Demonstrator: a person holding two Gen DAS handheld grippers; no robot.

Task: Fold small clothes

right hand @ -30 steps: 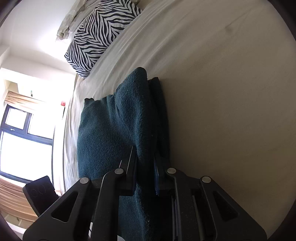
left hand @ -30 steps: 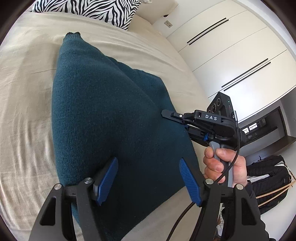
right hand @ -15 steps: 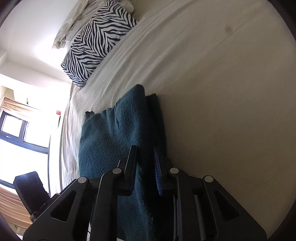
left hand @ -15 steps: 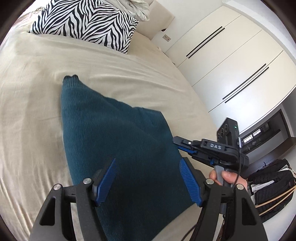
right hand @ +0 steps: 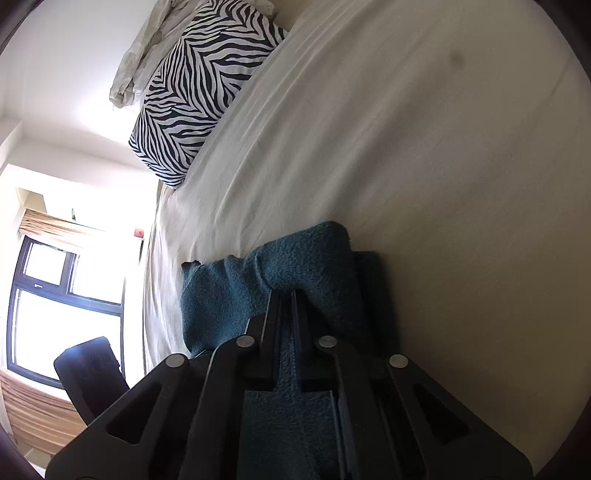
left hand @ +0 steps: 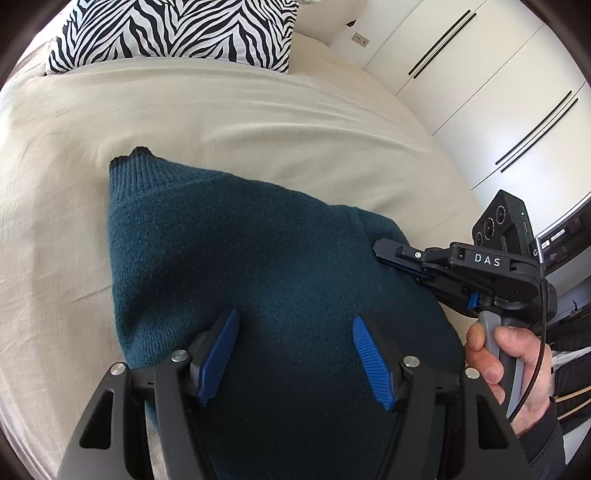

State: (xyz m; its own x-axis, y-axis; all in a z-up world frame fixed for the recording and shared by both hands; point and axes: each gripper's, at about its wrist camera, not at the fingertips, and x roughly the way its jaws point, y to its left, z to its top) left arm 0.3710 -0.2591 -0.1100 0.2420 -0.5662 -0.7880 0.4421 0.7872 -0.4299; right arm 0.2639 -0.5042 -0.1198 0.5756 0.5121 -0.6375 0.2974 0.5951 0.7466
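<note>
Sweater [right hand: 295,258] between right fingers [right hand: 271,314]

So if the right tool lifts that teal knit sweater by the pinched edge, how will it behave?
The teal sweater would probably drape and sag: it already bunches around the right tool. Its thick knit looks fairly heavy for its size, so the fold may slump open. The fuzzy surface should resist slipping from the shut jaws.

Bed sheet [left hand: 258,110] bare btwn teal sweater [left hand: 240,277] and zebra pillow [left hand: 177,33], room to pass there. R side blocked: right gripper [left hand: 380,251] clamped on sweater edge, wardrobe [left hand: 480,92] behind. Left gripper [left hand: 291,350] spread wide over sweater.
</note>
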